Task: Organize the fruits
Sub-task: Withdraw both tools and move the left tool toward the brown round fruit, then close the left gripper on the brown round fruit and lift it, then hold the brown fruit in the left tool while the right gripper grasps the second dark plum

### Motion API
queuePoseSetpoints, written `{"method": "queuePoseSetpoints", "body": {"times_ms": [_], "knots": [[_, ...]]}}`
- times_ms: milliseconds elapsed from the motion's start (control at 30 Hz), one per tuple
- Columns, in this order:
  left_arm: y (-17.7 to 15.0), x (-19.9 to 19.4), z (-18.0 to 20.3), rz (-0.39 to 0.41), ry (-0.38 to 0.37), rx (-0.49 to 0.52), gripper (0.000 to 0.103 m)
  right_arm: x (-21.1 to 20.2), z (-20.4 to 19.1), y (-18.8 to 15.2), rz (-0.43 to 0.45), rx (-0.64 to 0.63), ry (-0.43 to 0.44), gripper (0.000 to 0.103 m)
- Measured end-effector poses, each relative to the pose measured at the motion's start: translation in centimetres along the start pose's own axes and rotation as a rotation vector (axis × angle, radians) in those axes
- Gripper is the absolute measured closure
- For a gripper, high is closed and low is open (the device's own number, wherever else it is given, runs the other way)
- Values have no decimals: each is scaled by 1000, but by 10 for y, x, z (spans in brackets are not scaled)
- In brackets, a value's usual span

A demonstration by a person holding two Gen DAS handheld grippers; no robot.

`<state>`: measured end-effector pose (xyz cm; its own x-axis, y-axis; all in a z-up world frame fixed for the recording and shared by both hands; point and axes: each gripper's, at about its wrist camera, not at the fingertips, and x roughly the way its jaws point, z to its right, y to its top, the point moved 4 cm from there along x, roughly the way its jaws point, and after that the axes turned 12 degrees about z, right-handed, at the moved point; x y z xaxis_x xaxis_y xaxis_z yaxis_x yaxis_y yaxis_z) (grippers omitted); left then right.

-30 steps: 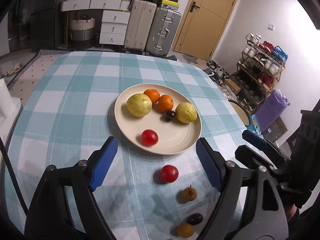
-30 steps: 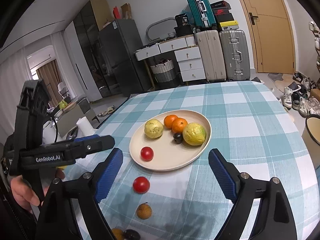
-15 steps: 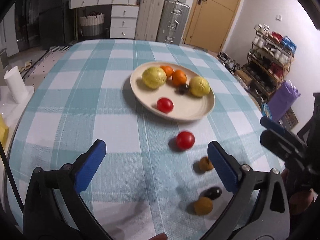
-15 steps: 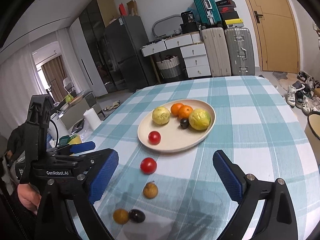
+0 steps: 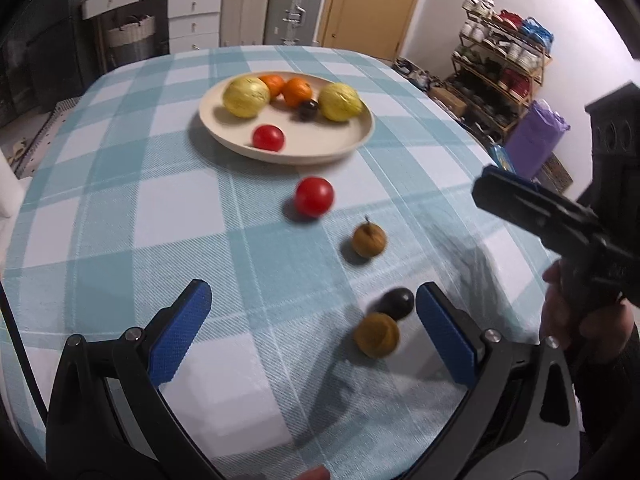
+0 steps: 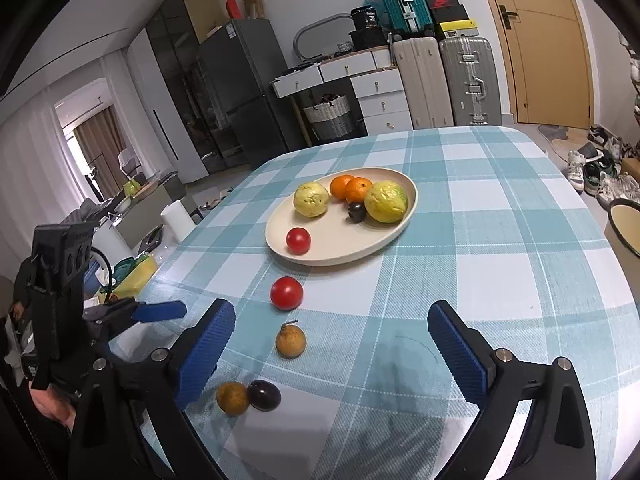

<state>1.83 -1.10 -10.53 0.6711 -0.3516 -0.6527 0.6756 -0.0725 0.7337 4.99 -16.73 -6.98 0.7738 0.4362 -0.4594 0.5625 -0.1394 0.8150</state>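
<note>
A round table draped in a woven teal-and-white checked cloth [image 6: 500,280] is shown with a smooth cream oval plate [image 6: 384,240] set at its middle. On the plate are seen two bumpy yellow-green fruits [image 6: 311,199], two glossy oranges [image 6: 358,189], one small dark plum [image 6: 356,211] and a shiny red tomato [image 6: 298,240]. Four loose fruits are laid in a line on the cloth below the plate: a second red tomato [image 6: 286,293], a rough tan round fruit with a stem [image 6: 291,342], then a dark smooth plum [image 6: 263,395] touching another tan fruit [image 6: 232,398]. The left gripper [image 5: 312,336] is held low over the cloth, its ribbed blue pads spread wide and empty after just opening, with the tan fruit and dark plum lying just inside its right-hand pad. The right gripper [image 6: 332,352] is likewise held wide and empty, its jaws having just opened, the stemmed tan fruit lying on the cloth between its blue pads and untouched by them.
</note>
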Motion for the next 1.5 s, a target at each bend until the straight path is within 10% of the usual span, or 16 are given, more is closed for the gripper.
{"method": "queuePoseSetpoints", "body": {"times_ms": [533,867,1500], "knots": [[-23,5,24,-73,-59,64,4,-4,2,-6,-15,10,0,3],[-29,9,31,-116,-156,55,78,-3,5,-10,-23,32,5,3],[6,-24,-26,31,-60,-89,79,-3,-15,-40,-88,19,73,3]]}}
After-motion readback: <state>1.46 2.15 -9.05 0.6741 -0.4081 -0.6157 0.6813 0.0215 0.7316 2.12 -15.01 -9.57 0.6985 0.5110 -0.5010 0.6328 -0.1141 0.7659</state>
